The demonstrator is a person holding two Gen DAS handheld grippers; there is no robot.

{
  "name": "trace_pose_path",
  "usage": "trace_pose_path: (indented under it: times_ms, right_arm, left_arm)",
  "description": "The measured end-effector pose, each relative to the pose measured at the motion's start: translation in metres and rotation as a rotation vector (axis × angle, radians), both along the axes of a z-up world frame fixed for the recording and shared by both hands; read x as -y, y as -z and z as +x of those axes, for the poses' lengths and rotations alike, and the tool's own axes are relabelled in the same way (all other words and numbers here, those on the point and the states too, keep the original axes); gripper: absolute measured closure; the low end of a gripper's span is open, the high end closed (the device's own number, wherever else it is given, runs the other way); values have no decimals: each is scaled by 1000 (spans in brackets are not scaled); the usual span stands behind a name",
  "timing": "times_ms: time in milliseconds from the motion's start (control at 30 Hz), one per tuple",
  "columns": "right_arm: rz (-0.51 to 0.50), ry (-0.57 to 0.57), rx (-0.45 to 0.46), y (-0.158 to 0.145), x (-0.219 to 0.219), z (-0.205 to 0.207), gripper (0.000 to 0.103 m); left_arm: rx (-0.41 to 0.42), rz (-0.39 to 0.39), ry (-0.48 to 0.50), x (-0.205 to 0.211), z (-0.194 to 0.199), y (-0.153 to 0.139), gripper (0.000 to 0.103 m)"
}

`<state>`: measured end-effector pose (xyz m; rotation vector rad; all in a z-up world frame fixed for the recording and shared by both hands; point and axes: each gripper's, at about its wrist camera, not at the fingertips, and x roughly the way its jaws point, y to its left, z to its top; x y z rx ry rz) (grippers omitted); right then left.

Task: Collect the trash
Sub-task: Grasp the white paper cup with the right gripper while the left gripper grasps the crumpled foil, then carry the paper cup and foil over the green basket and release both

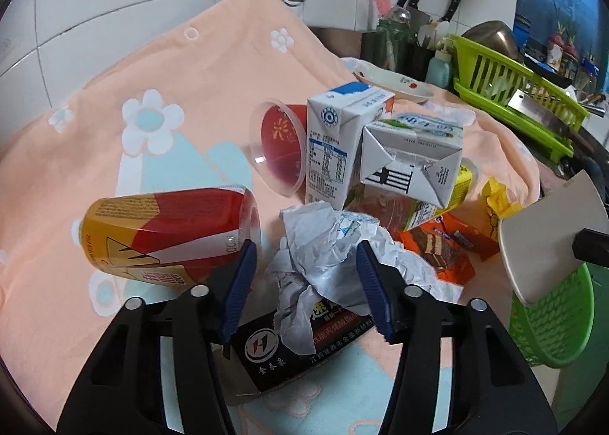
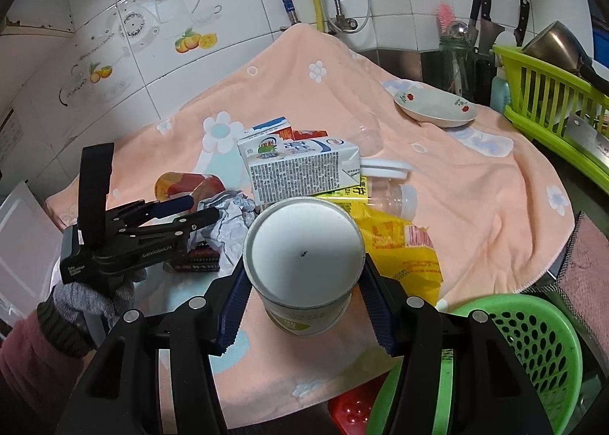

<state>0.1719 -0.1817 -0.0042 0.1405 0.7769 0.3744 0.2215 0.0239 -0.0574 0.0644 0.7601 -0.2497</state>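
Observation:
A pile of trash lies on a peach flowered towel (image 1: 160,66). My left gripper (image 1: 304,275) is open, its blue pads on either side of a crumpled white paper (image 1: 327,244) that lies over a black box (image 1: 281,351). A red and gold cup (image 1: 167,229) lies to its left. Two milk cartons (image 1: 380,142) and an orange wrapper (image 1: 445,244) sit behind. My right gripper (image 2: 304,305) is shut on a white paper cup (image 2: 304,256), bottom facing the camera, held above the towel beside the green basket (image 2: 533,351). The cup also shows in the left wrist view (image 1: 548,237).
A lime dish rack (image 2: 548,92) with a pot and cleaver stands at the right. A flowered dish (image 2: 434,107) rests on the towel's far side. Knives and a jar stand by the tiled wall. A yellow wrapper (image 2: 403,244) and a clear bottle (image 2: 396,199) lie by the cartons.

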Motion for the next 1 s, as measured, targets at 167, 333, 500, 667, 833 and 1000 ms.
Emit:
trace_pose_path:
  times_ms: [167,333,500,667,833,1000]
  right_arm:
    - [0,14,-7,4,5,-6,49]
    - [0,28,-5,4,10,-10,49]
    - [2,36,4,2,14,-16,49]
    - [1,41,15,-3,17,-23,49]
    - [9,44,34,-10,22,-31,49]
    - [28,45,48,-20,27,-37,49]
  left_arm:
    - [-15,-24,45,0,1,3,72]
    - [3,-27,69,3,-8,0,80]
    - [25,-42,52,1,-20,-7,83]
    - [56,-72,45,-1,-39,-21,84]
    - [85,-104,42,-4,-56,-35,84]
    - [110,-120,49,-3,-69,-50,84]
